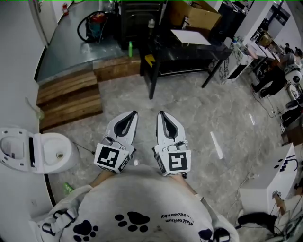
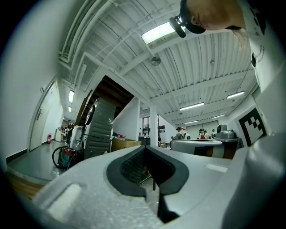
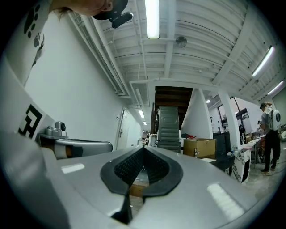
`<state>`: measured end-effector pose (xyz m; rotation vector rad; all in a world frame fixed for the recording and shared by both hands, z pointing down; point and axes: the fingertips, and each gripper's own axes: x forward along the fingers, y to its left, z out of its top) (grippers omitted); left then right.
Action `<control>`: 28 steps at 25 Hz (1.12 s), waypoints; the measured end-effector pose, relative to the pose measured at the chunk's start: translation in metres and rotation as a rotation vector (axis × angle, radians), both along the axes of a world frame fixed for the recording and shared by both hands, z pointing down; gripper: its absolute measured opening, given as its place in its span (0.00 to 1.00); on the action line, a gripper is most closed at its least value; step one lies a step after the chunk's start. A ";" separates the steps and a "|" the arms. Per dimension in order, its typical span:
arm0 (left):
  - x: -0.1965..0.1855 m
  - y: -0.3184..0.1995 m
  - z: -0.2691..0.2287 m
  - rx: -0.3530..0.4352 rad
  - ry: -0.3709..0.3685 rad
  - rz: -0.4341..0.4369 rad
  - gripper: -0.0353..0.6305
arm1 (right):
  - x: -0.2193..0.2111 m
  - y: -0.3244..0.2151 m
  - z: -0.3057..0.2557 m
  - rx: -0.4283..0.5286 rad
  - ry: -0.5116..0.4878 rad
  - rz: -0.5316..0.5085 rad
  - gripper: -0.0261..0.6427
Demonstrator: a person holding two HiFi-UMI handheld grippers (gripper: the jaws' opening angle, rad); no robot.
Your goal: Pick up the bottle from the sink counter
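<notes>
While the person stands with both tools held low in front of the grey paw-print sweatshirt (image 1: 137,208), the pale marbled floor (image 1: 203,123) takes up most of the head view. Far and left lies a raised grey floor (image 1: 71,47), with wooden steps (image 1: 71,99) leading down from it toward the near left. A black table (image 1: 184,56) stands far and centre, carrying a cardboard box (image 1: 194,14) and a white sheet (image 1: 191,37). A white toilet (image 1: 42,151) with its lid up sits at the near left, against the wall. The left gripper (image 1: 134,114) and the right gripper (image 1: 162,113) lie side by side, near each other but apart, both pointing toward the far side. In the left gripper view the left gripper (image 2: 145,147) has its jaws pressed together at the tips with nothing between them, and in the right gripper view the right gripper (image 3: 144,148) is likewise closed on nothing. A small green bottle (image 1: 130,46) stands upright at the far edge of the scene, on the raised floor just left of the black table. It is well apart from both grippers, beyond their tips and slightly left of the left one.
</notes>
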<state>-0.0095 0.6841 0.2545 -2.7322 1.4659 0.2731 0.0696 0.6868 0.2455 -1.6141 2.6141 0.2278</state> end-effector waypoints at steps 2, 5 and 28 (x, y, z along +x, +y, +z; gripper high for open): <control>-0.005 -0.028 0.003 0.004 0.004 0.016 0.05 | -0.005 -0.027 0.002 -0.010 0.006 0.014 0.04; -0.017 -0.067 0.003 0.010 -0.002 0.030 0.05 | -0.017 -0.066 0.005 -0.026 0.022 0.033 0.04; -0.090 -0.267 0.013 -0.034 0.022 0.130 0.05 | -0.106 -0.261 0.024 -0.052 0.025 0.055 0.04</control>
